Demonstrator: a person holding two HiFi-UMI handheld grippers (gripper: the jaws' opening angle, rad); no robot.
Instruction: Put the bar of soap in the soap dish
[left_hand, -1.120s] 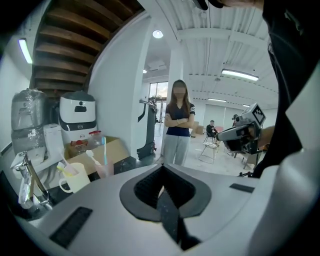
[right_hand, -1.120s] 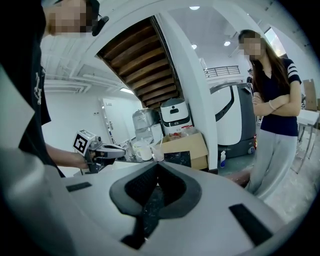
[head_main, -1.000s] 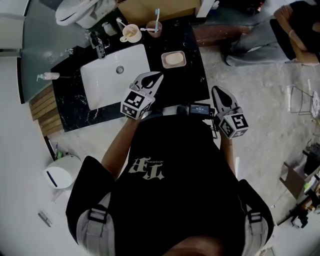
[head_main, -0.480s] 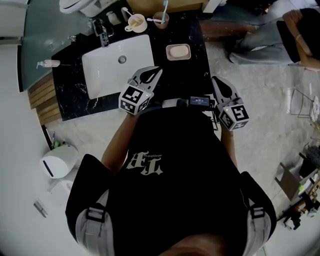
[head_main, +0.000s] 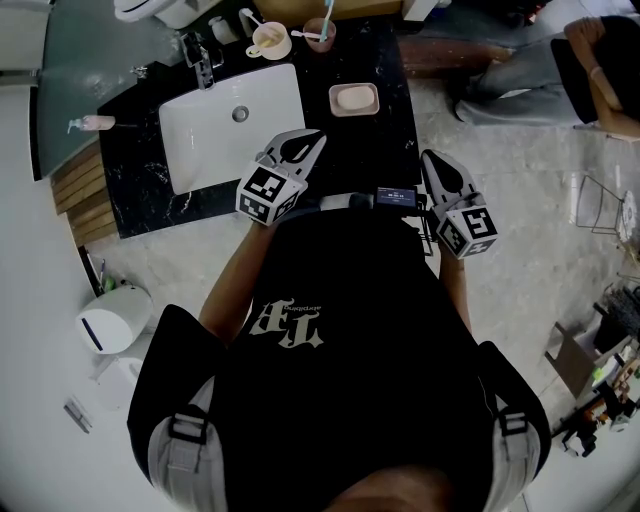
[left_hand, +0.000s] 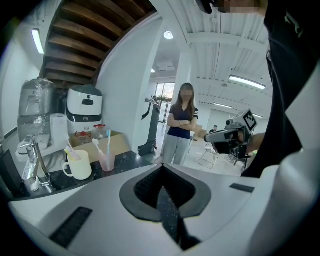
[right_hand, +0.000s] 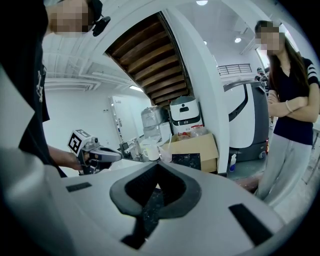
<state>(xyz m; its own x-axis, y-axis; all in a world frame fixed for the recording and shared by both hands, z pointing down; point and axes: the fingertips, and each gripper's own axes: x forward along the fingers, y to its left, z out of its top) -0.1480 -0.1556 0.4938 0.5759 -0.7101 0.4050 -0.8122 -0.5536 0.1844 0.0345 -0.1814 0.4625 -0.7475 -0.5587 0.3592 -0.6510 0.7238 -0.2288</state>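
A pale bar of soap (head_main: 352, 99) lies in the pink soap dish (head_main: 375, 100) at the right end of the black counter (head_main: 380, 150). My left gripper (head_main: 316, 137) hovers over the counter's front edge, just right of the sink. It is below and left of the dish, shut and empty. The left gripper view shows its jaws (left_hand: 162, 166) closed together. My right gripper (head_main: 430, 160) hangs off the counter's right end over the floor, its jaws (right_hand: 157, 164) also together with nothing between them.
A white sink (head_main: 232, 120) with a faucet (head_main: 198, 55) fills the counter's left half. A cream mug (head_main: 268, 42) and a pink cup with a toothbrush (head_main: 320, 33) stand at the back. A person (right_hand: 290, 100) stands to the right. A white bin (head_main: 105, 325) sits on the floor.
The head view has shifted slightly, so the counter sits a little higher in the picture. Both grippers stay where they were, shut and empty.
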